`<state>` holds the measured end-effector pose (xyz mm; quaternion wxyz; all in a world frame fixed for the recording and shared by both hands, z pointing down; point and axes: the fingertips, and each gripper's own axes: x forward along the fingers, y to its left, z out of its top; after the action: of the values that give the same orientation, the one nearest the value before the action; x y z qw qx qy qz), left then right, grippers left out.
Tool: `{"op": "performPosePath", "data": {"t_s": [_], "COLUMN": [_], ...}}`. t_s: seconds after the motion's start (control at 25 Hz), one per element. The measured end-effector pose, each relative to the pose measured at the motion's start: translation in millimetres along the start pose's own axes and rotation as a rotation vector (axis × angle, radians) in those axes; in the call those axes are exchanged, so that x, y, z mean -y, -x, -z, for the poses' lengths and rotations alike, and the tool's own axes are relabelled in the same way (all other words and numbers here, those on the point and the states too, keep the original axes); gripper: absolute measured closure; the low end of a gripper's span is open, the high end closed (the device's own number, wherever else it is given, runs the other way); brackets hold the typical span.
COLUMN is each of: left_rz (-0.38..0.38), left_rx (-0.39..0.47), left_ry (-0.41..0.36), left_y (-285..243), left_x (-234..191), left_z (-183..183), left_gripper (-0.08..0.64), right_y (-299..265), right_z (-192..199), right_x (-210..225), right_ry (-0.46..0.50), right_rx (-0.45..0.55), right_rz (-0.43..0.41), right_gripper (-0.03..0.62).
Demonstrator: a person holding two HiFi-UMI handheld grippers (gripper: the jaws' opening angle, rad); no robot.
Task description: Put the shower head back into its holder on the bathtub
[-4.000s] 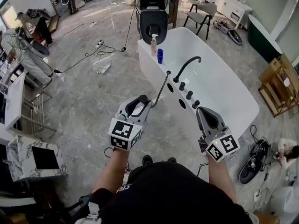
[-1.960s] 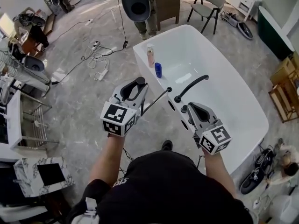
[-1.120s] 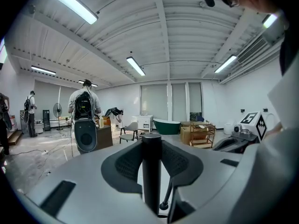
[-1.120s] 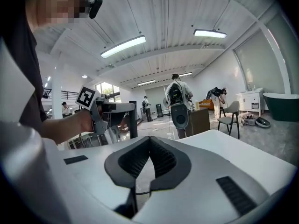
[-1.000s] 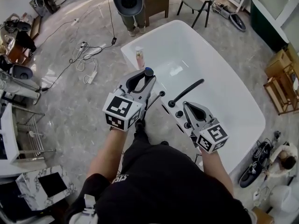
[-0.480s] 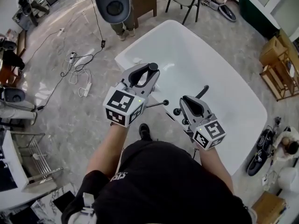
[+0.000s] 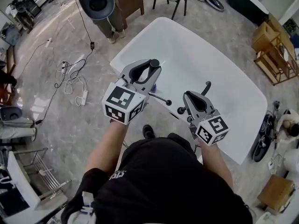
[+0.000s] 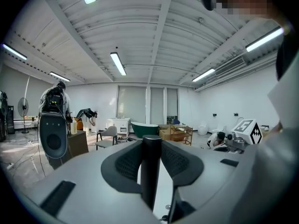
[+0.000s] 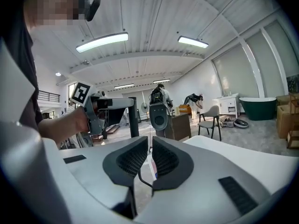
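Black shower head (image 8: 151, 171) sits clamped in the left hand-held gripper (image 7: 148, 70). Right hand-held gripper (image 7: 190, 96), jaws nearly together, holds nothing. White bathtub (image 7: 229, 73) extends toward one o'clock.

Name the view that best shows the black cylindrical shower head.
The left gripper view: the shower head stands upright, large and centred, clamped between the pads of the left gripper. The head view shows only its round end above that gripper; the right gripper view, apparently a small dark bar.
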<state>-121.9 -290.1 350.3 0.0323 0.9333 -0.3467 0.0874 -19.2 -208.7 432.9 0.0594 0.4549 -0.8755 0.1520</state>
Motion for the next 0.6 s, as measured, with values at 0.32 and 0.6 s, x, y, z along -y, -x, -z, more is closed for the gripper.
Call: {"op": "performPosePath", "data": {"t_s": [0.32, 0.6], "left_rz": [0.052, 0.073], "left_rx": [0.022, 0.029], "left_ry": [0.036, 0.003], "left_y": [-12, -39], "left_x": [14, 40], "left_z": [-15, -36], "left_gripper": [0.428, 0.428], "right_y": [8, 29], "right_z": [-9, -3], "right_x": [12, 35], "right_ry": [0.007, -0.035], "right_rx": [0.002, 0.011], "right_rz": [0.0, 0.014], "right_gripper": [0.555, 0.563]}}
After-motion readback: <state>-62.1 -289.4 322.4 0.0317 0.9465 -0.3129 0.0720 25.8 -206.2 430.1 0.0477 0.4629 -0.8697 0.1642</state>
